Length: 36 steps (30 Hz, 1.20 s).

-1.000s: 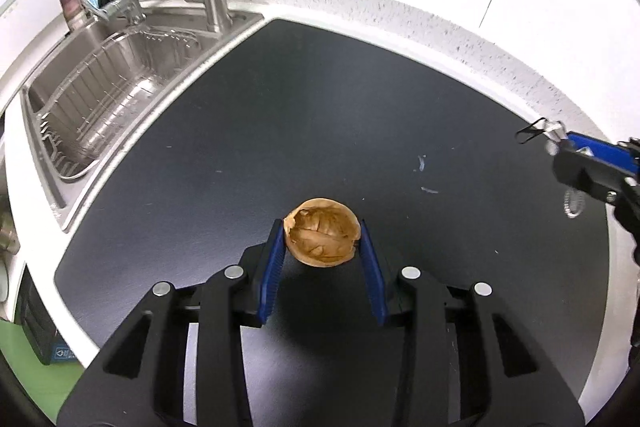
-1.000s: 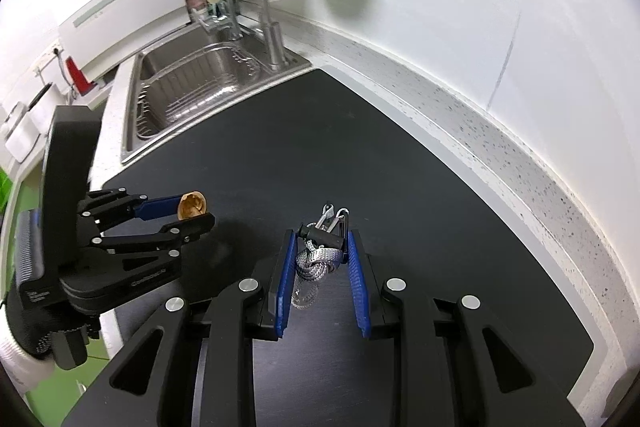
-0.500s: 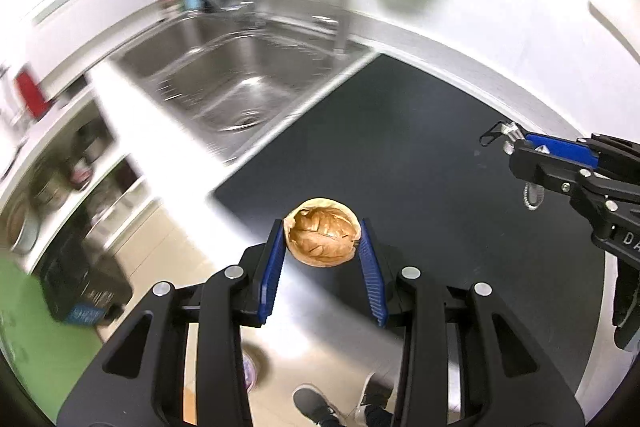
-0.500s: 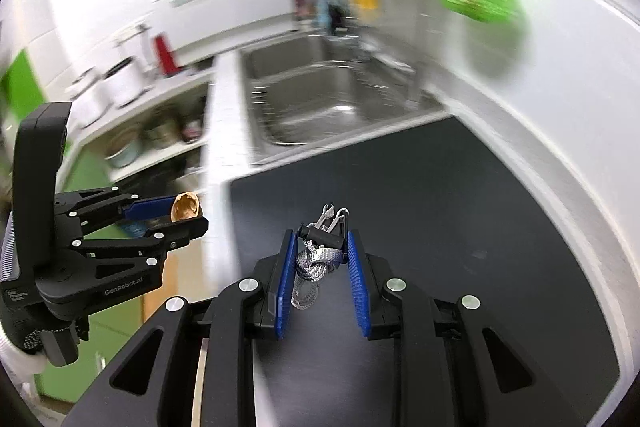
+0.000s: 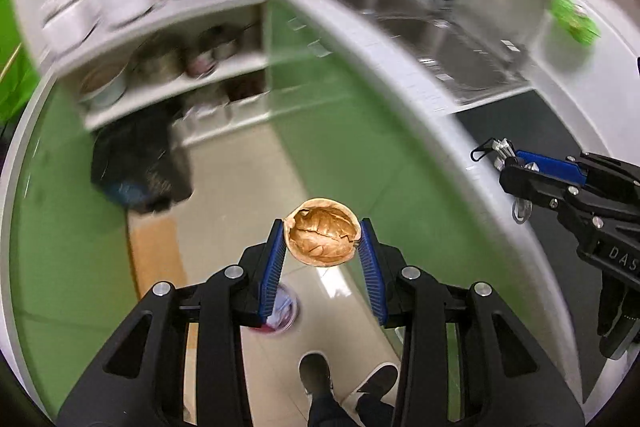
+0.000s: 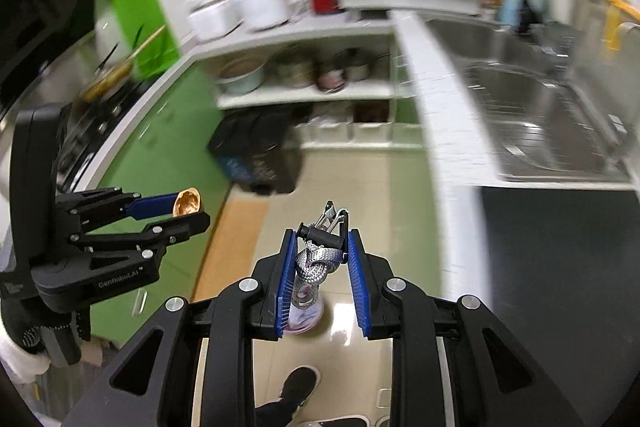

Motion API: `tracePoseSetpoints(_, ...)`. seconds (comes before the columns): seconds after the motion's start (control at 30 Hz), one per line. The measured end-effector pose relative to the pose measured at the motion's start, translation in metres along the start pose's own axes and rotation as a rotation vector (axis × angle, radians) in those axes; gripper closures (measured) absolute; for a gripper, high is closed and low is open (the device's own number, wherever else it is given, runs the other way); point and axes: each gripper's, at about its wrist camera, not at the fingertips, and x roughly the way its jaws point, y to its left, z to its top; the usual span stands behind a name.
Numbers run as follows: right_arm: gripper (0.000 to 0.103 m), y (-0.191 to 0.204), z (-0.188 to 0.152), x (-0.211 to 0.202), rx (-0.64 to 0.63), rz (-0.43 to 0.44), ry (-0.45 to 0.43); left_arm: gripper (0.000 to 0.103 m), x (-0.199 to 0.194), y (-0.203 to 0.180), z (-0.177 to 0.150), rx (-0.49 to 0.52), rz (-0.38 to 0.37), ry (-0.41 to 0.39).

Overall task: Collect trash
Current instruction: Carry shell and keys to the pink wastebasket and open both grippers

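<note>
My left gripper (image 5: 322,241) is clamped on a tan, hollow walnut shell half (image 5: 321,238); the shell sits at the very tips of the blue ribbed pads (image 5: 273,263), open side toward the camera, gripped on both flanks. From the right wrist view the same shell (image 6: 187,202) shows pinched between the left gripper's (image 6: 188,211) fingers, off to the left of my right jaws.

My right gripper (image 6: 320,259) is closed on a black binder clip with silver wire handles (image 6: 325,227), carrying a knotted grey woven strap (image 6: 314,265). The clip is at the fingertips, its handles projecting beyond them; the strap hangs down between the jaws, with a clear ring at its lower end. In the left wrist view the right gripper (image 5: 504,163) stands to the right of my left jaws, the clip handles (image 5: 490,149) protruding from its tip.

Both jaw pairs are held over the beige tiled floor (image 5: 224,187). Directly below and behind the left jaws sits a small round bin with a purple-tinted liner (image 5: 284,311); in the right view it (image 6: 306,315) lies under the gap between my right jaws. Ahead of both jaws a black bag (image 6: 256,151) rests at the foot of white open shelving (image 6: 308,95). The scene is motion-blurred.
</note>
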Motion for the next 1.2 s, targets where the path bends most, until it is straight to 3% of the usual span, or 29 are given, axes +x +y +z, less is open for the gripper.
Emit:
tracePoseSetpoints(0.27,0.078,0.054,-0.011,0.129,-0.089,0.090,0.149,0.066,0.081,0.097,-0.065,-0.181,0.029,0.098)
tracePoseSetpoints(0.4,0.078,0.064,-0.043,0.205,-0.114,0.104,0.232,0.066,0.149,0.129,-0.104,-0.242,0.033,0.159)
tracePoseSetpoints(0.6,0.078,0.060,-0.091,0.286,-0.117,0.113,0.312,0.066,0.244,0.159,-0.162,-0.297,0.014,0.219)
tracePoseSetpoints(0.67,0.078,0.057,-0.106,0.313,-0.119,0.113,0.334,0.058,0.269,0.168,-0.177,-0.311,0.013,0.226)
tracePoseSetpoints(0.73,0.078,0.055,-0.118,0.332,-0.118,0.112,0.350,0.020,0.289,0.174,-0.188,-0.326,0.002,0.224)
tracePoseSetpoints(0.83,0.078,0.055,-0.133,0.358,-0.119,0.112,0.370,0.006,0.313,0.183,-0.208,-0.346,-0.003,0.233)
tracePoseSetpoints(0.97,0.078,0.059,-0.145,0.385,-0.120,0.118,0.397,0.003,0.326,0.195,-0.228,-0.363,0.007,0.250)
tracePoseSetpoints(1.2,0.078,0.085,-0.155,0.415,-0.154,0.154,0.435,0.003,0.313,0.217,-0.250,-0.372,0.063,0.279)
